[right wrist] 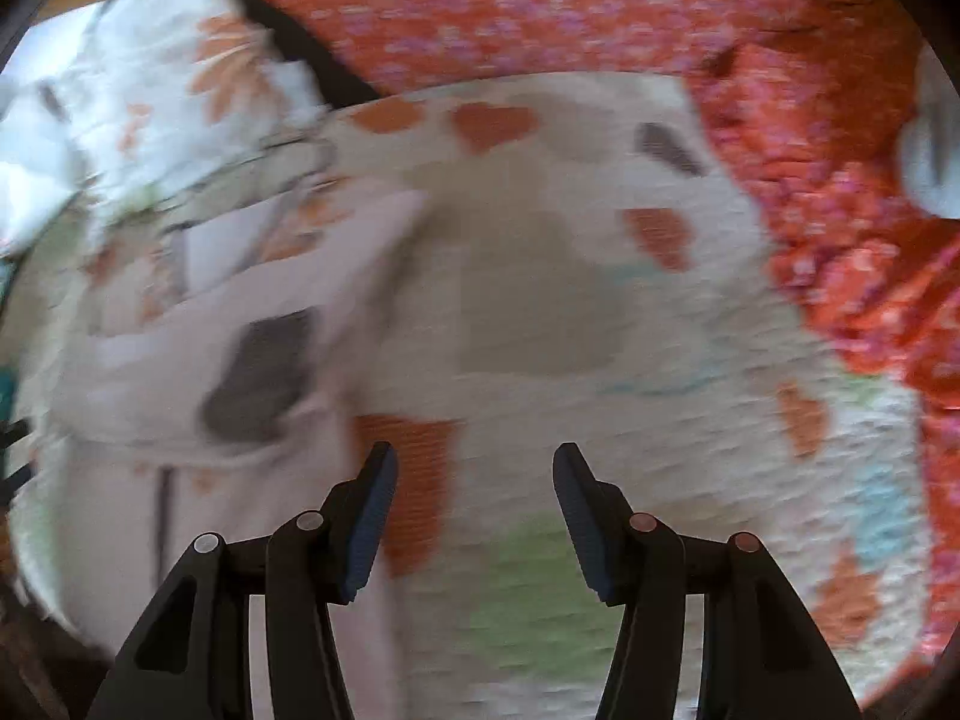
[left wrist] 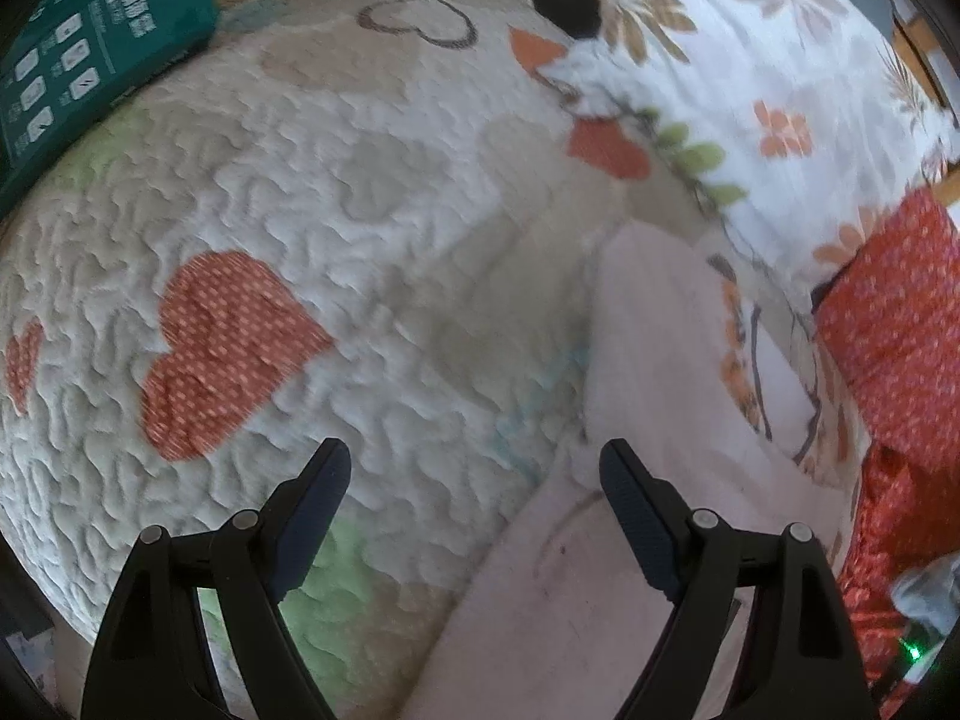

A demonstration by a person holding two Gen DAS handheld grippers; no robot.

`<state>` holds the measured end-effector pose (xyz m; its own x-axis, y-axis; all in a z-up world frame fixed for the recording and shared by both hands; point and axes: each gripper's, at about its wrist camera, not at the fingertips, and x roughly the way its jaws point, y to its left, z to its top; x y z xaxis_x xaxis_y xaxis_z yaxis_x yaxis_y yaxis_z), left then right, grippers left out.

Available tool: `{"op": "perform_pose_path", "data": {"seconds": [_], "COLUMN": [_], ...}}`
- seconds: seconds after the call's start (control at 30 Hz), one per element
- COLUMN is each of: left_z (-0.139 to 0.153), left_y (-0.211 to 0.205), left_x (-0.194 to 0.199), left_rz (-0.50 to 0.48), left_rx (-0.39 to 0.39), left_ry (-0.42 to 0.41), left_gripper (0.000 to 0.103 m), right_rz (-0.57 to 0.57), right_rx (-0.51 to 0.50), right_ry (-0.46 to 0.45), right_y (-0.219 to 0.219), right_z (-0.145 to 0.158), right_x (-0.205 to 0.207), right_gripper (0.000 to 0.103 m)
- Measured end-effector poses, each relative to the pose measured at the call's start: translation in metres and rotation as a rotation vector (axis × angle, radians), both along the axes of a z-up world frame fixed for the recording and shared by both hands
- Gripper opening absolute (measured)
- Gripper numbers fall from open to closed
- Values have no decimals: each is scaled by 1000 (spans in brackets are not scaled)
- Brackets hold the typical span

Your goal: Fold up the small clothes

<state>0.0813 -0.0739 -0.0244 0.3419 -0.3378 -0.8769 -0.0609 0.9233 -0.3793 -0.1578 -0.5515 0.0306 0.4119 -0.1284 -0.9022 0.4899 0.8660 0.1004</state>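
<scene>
A small pale pink garment (left wrist: 648,396) with an orange and grey print lies on the quilted bedspread (left wrist: 336,228), at the right of the left wrist view. My left gripper (left wrist: 474,462) is open and empty, its right finger over the garment's left edge. In the blurred right wrist view the same pink garment (right wrist: 198,360) with a dark grey patch lies at the left. My right gripper (right wrist: 474,468) is open and empty, above the quilt just right of the garment's edge.
A red patterned cloth (left wrist: 900,324) lies at the right, also across the top and right of the right wrist view (right wrist: 600,6). A white floral cloth (left wrist: 750,60) lies beyond the garment. A green package (left wrist: 78,54) sits at the far left.
</scene>
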Motion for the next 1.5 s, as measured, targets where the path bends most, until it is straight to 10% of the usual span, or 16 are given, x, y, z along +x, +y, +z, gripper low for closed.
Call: {"op": "perform_pose_path", "data": {"seconds": [0.3, 0.4, 0.7, 0.9, 1.2, 1.33, 1.5], "left_z": [-1, 1, -2, -4, -26, -25, -36], "left_y": [-11, -4, -3, -20, -20, -4, 13], "left_x": [-2, -2, 1, -11, -59, -90, -133], "left_rz": [-50, -39, -39, -116, -319, -364, -360], "left_rx": [-1, -4, 9, 25, -5, -42, -159], "left_ry": [-1, -7, -1, -14, -28, -28, -15], "left_gripper": [84, 84, 84, 84, 84, 63, 63], "right_rz": [-27, -2, -214, -218, -165, -136, -68], "right_rx": [-67, 44, -96, 194, 509, 661, 828], "right_ry": [-34, 30, 104, -67, -256, -378, -447], "right_y": [60, 56, 7, 2, 41, 45, 58], "right_z": [-11, -39, -42, -36, -74, -90, -107], "right_x": [88, 106, 82, 21, -73, -105, -124], "right_gripper": [72, 15, 22, 43, 45, 45, 45]}}
